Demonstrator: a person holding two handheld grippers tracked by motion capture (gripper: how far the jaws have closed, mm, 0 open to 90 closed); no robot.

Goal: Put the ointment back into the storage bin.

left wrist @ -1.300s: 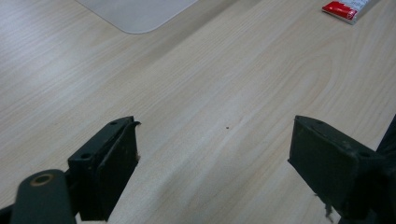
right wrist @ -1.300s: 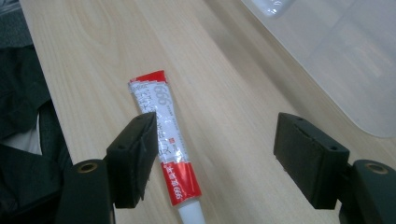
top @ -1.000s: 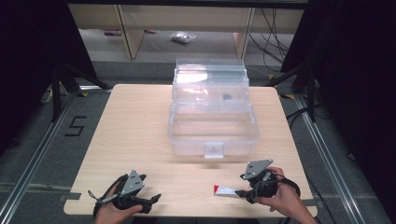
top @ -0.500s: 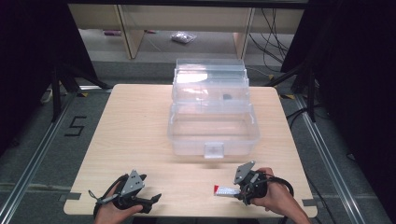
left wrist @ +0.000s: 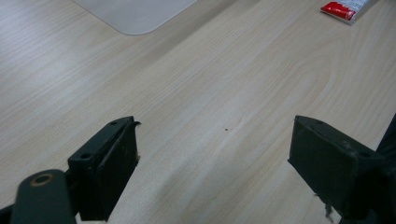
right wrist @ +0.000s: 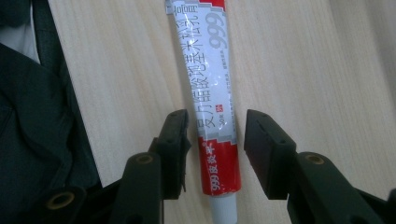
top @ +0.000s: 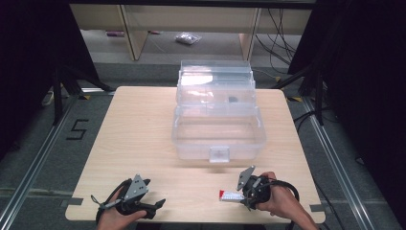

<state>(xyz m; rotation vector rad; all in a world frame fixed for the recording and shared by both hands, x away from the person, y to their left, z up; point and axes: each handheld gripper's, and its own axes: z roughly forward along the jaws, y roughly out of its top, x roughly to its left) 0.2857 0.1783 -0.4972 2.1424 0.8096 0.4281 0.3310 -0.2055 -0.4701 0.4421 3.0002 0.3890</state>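
A red and white ointment tube lies flat on the wooden table near its front edge, at the right. My right gripper points down over the tube's red cap end. Its jaws have just been closing and stand on either side of the tube, with a thin gap still showing at the right pad. My left gripper rests at the front left, open wide over bare wood. The tube lies far off at the top right of the left gripper view.
A clear plastic box with its lid raised stands at the middle of the table, its latch facing me. One rounded corner of the box reaches into the left gripper view. Dark floor and shelving surround the table.
My right hand has shifted left onto the tube and tipped the gripper down over it. The left hand has kept still.
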